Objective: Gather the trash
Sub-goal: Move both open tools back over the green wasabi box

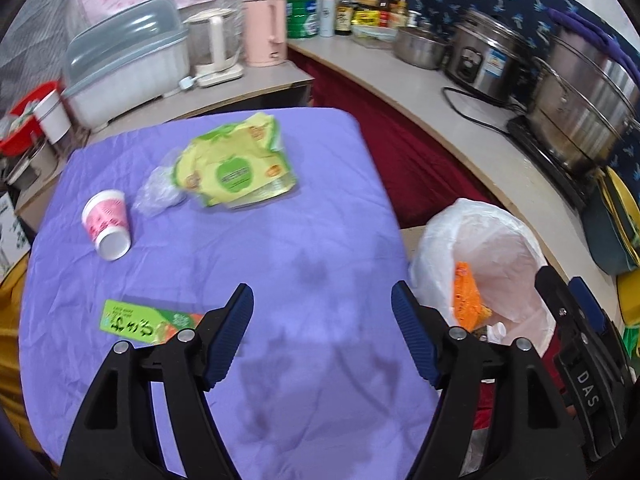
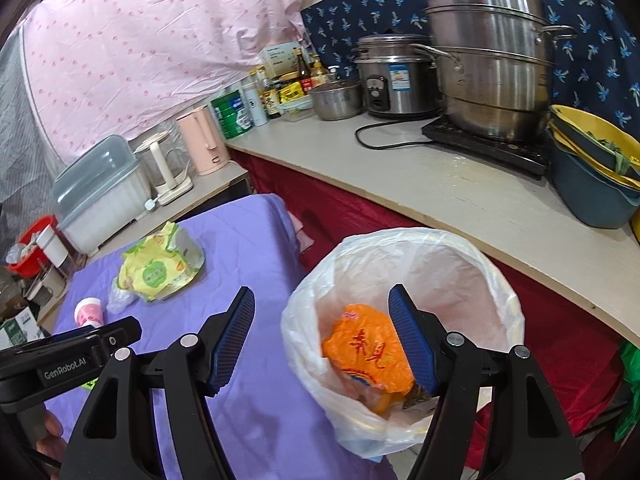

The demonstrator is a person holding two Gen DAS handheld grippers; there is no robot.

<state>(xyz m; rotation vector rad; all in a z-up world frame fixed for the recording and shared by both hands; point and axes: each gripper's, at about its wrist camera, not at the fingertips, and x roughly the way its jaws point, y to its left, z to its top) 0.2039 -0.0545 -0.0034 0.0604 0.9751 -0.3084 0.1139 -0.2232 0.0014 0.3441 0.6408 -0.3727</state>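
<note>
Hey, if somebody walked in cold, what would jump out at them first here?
Probably the purple tablecloth, strewn with a yellow-green snack bag, a tipped pink paper cup and a flat green wrapper. Next, the white bin bag to the table's right, already holding an orange wrapper, with the open right tongs above it.

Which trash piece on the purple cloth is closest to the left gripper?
The flat green-and-orange wrapper, lying just beside the left gripper's left finger. The pink paper cup, clear plastic wad and yellow-green snack bag all lie farther up the cloth.
</note>
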